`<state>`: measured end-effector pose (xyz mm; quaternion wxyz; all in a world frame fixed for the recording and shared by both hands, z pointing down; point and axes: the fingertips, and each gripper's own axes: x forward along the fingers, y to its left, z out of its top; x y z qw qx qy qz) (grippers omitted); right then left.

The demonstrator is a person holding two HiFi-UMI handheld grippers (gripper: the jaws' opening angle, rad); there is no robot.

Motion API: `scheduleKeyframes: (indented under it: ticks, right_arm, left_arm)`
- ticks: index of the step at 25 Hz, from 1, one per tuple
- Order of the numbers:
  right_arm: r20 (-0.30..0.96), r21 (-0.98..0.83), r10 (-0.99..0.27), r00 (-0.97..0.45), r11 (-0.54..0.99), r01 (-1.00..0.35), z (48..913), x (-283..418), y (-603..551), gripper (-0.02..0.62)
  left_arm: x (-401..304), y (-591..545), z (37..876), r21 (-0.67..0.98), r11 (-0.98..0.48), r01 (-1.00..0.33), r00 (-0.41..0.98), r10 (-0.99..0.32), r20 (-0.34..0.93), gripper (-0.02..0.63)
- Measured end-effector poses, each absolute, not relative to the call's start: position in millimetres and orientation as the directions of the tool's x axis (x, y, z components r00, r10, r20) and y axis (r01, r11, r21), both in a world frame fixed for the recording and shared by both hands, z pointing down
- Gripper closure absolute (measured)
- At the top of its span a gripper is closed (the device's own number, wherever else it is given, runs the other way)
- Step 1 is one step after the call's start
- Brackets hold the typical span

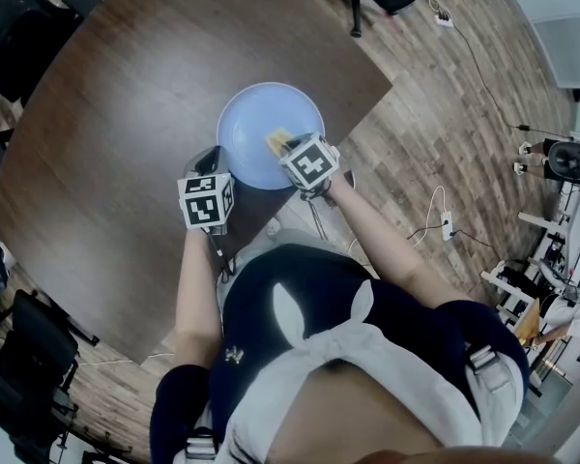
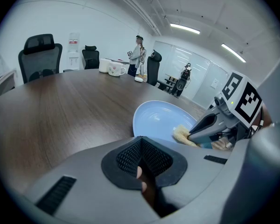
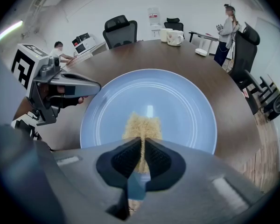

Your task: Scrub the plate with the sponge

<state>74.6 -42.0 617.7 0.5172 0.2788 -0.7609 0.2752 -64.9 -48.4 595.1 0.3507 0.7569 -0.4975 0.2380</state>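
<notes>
- The right gripper (image 3: 143, 143) pinched the yellow sponge (image 3: 142, 124), which rested on the blue plate (image 3: 186, 101)
- The plate lay on the brown worktop (image 1: 116, 124), near its edge
- The left gripper (image 2: 141, 146) had its jaws pressed together, just beside the plate's rim

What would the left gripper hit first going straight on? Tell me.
Probably the left rim of the round pale blue plate, just ahead of the left gripper; depth is unclear, so it might pass onto the dark wooden table.

Round pale-blue plate (image 3: 177, 101) flat on dark table (image 3: 231, 97), yellow sponge (image 3: 142, 125) on its near part, pinched between jaws
</notes>
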Motion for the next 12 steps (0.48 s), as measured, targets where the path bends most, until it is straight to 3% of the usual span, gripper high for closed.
scheduleKeyframes:
  ticks: [12]
  right_arm:
    - [0.931, -0.185, -0.088, -0.354, 0.722, -0.666, 619, 48, -24, 0.574]
  left_arm:
    - [-65, -47, 596, 0.293, -0.260, -0.920, 0.392, -0.588, 0.707, 0.600]
